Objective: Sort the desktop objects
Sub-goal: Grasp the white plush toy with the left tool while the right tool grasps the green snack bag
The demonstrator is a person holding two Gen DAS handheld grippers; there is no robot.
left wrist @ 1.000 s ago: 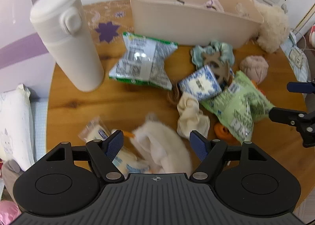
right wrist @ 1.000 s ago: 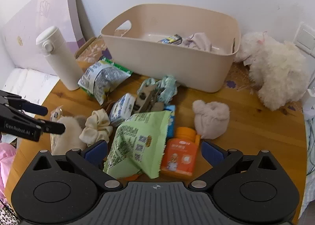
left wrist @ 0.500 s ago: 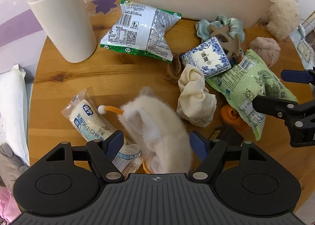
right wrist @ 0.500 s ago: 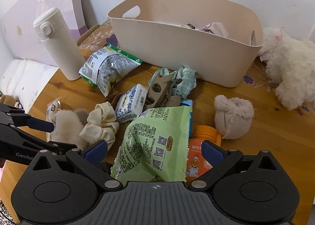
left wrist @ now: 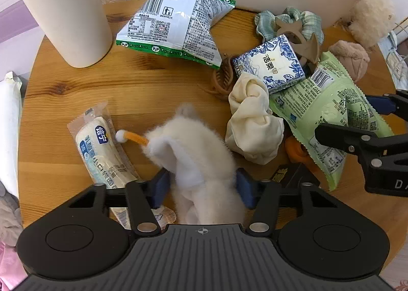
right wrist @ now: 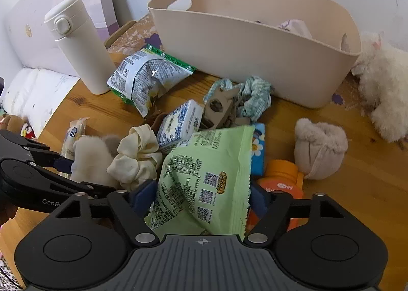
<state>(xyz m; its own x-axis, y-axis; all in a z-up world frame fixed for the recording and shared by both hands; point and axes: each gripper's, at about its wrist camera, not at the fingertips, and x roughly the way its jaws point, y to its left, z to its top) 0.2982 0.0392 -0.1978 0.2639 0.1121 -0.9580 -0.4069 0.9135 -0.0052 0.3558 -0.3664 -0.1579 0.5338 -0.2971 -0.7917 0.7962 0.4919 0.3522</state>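
Closing, seemingly: both fingers (left wrist: 160, 189); lower

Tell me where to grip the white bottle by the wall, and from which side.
Grip the white bottle across its plain round body, below the lid, coming in level from the open table side. It stands upright, so the straight wall gives both pads a flat hold; the lid's button and taper would likely slip. A panel stands close behind it.
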